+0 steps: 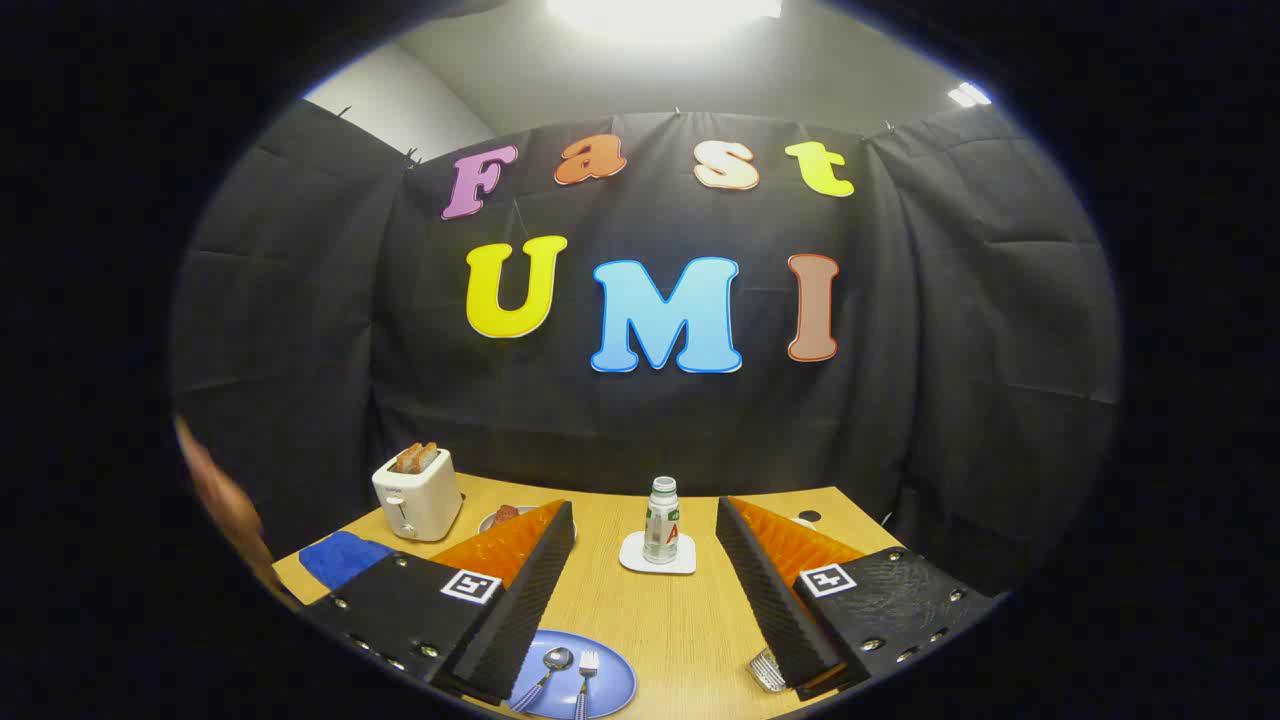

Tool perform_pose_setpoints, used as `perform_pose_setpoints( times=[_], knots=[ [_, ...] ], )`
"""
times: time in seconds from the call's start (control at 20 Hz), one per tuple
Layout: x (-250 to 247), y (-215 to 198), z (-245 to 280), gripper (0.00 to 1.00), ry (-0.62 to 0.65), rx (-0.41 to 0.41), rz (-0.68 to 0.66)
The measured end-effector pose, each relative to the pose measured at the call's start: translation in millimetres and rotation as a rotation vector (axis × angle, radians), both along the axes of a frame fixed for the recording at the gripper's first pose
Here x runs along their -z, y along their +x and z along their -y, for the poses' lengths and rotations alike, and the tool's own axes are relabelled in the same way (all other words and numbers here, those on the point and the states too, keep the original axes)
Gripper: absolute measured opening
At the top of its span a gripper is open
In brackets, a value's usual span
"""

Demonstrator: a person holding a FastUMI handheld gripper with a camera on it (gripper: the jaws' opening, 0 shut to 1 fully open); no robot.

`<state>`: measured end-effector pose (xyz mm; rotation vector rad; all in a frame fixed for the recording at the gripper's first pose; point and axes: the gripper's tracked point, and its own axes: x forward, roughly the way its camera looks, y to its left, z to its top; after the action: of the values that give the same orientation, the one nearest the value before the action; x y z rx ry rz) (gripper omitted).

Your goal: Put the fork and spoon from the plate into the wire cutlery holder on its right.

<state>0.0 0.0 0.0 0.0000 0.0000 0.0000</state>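
Gripper [645, 520] hangs above a light wooden table [690, 625], fingers spread wide apart w/ nothing between them but bare tabletop. Blue plate [615, 685] sits at the near edge of the table, just inside the left finger, partly tucked under it. Spoon [548, 672] and fork [586, 676] lie side by side on the plate, spoon to the left, heads pointing away from the camera, handles running off toward the near edge. Wire cutlery holder [766, 670] peeks out at the foot of the right finger, mostly hidden behind it; only a bit of metal mesh shows, so contents can't be made out. Plate and holder are apart, w/ open wood btwn them.

Beyond the fingertips, mid-table: a small plastic bottle [660, 520] w/ a white cap stands upright on a white coaster [640, 556]. Wide lane of bare wood runs from the bottle back to the plate. Far left corner: white toaster [417, 495] w/ two slices of toast up, near the table's left edge. Blue cloth [340, 556] lies in front of it, close to that edge. A small dish w/ something red [503, 516] sits beside the toaster, partly behind the left fingertip. Black cloth wall closes off the table's far edge. A blurred bit of a person's hand [215, 490] shows off the table's left side.
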Motion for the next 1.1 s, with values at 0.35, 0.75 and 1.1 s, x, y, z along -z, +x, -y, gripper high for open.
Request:
perform_pose_setpoints(
  times=[0.35,0.75,1.1],
  knots=[
    [18,5,-12,0.93,-0.043,-0.049,-0.068],
    [61,3,-29,0.91,-0.067,-0.089,-0.226],
    [99,-6,-38,0.89,-0.088,-0.103,-0.361]
  ],
)
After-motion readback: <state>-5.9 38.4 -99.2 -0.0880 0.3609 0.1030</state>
